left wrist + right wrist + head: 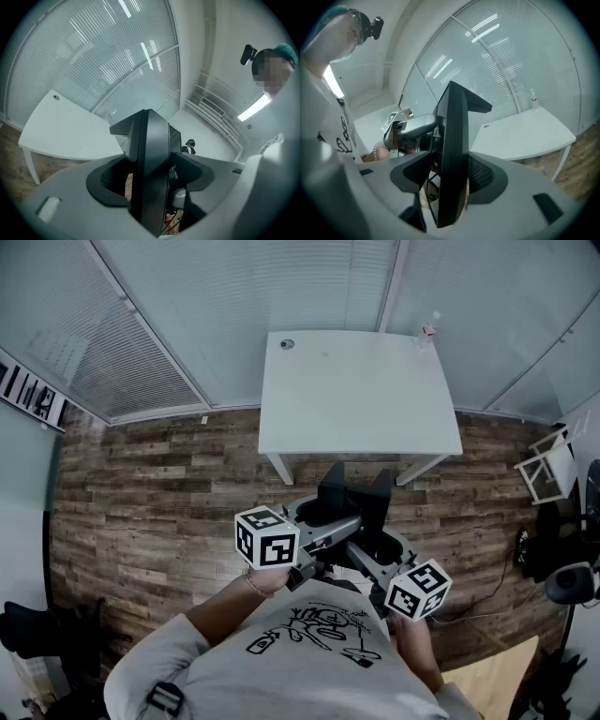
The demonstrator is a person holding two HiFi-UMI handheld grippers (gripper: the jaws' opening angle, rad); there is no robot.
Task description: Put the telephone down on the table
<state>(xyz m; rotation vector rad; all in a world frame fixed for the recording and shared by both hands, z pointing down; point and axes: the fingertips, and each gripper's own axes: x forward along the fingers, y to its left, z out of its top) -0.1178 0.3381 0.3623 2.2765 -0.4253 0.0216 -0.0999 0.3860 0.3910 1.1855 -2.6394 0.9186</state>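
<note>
I hold a black telephone [354, 498] up in front of the person's chest, over the wooden floor and short of the white table [356, 390]. My left gripper [323, 514] clamps its left side and my right gripper [382, 542] clamps its right side. In the left gripper view the telephone [150, 164] stands as a dark slab between the jaws, with the pads against it. The right gripper view shows the telephone [452, 159] wedged the same way. The table [61, 131] [525, 136] lies ahead of both grippers.
A small clear bottle [428, 331] stands at the table's far right corner and a small round thing [287, 344] at its far left corner. Glass walls with blinds stand behind the table. A white rack [548, 470] and dark gear sit on the floor at right.
</note>
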